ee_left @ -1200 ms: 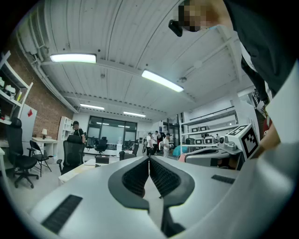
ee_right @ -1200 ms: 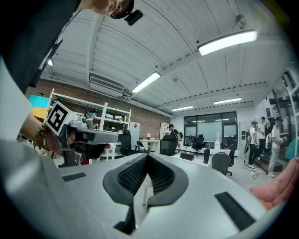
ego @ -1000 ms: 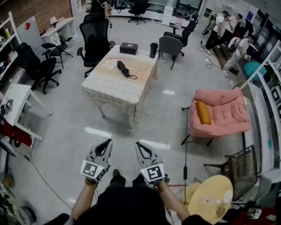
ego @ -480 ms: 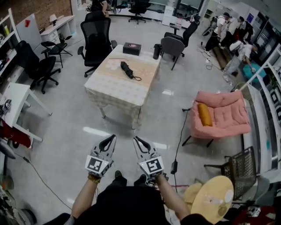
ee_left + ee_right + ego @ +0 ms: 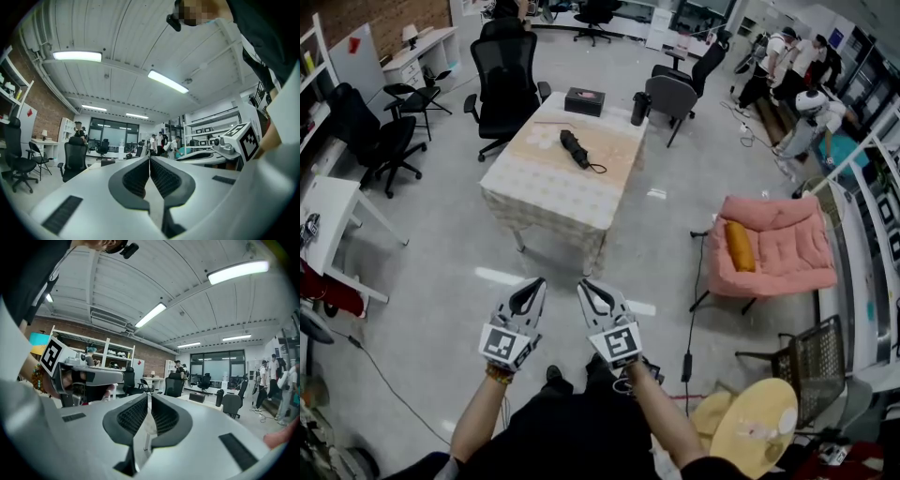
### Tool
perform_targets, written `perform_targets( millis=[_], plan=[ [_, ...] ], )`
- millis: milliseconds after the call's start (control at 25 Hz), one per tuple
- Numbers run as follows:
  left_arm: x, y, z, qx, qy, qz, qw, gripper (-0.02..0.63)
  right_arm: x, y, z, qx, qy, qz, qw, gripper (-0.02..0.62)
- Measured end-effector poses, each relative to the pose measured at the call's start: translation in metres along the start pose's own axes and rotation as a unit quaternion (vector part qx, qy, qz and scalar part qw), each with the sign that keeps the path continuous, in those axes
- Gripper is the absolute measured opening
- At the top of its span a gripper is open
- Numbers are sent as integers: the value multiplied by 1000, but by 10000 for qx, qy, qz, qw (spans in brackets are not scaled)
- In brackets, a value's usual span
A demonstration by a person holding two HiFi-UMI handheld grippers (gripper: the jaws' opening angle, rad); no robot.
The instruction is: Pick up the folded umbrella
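The person stands on the grey floor [image 5: 441, 244] with both arms out in front, one tool in each hand, side by side and near each other. The left tool [image 5: 537, 285] has its two jaws pressed together with nothing between them; its own view shows the ribbed black pads meeting along their length. The right tool [image 5: 584, 285] is pressed together too and holds nothing.

The black folded umbrella [image 5: 575, 148] lies well apart from both tools, flat on the rectangular table with a cream and peach cloth [image 5: 546, 192]. It sits toward the far half of the top, angled across it, with a thin cord trailing from its near end. Further back on the same table stand a low black box [image 5: 584, 100] and a dark cylindrical cup [image 5: 638, 109] at the far corner.

A black office chair [image 5: 506, 80] stands at the table's far left and a grey chair [image 5: 668, 97] behind the cup. To the right is a pink cushioned armchair [image 5: 787, 253] with an orange bolster [image 5: 737, 246] lying on it.
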State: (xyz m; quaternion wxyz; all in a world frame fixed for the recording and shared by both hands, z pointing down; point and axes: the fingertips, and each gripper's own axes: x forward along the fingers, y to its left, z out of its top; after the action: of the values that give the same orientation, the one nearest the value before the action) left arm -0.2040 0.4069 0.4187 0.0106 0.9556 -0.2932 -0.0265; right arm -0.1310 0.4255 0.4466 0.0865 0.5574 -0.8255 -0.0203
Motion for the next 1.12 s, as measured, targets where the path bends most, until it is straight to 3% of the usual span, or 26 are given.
perform_targets(
  millis=[600, 800, 1120],
  plan=[
    [113, -5, -10, 115, 263, 406, 9988, 15, 40, -108, -27, -33, 16, 787, 9969, 18],
    [140, 12, -22, 61, 344, 389, 9986, 15, 63, -133, -35, 266, 110, 776, 9966, 18],
    [193, 67, -25, 5, 258, 5, 9997, 15, 126, -170, -42, 278, 270, 458, 9982, 18]
  ],
)
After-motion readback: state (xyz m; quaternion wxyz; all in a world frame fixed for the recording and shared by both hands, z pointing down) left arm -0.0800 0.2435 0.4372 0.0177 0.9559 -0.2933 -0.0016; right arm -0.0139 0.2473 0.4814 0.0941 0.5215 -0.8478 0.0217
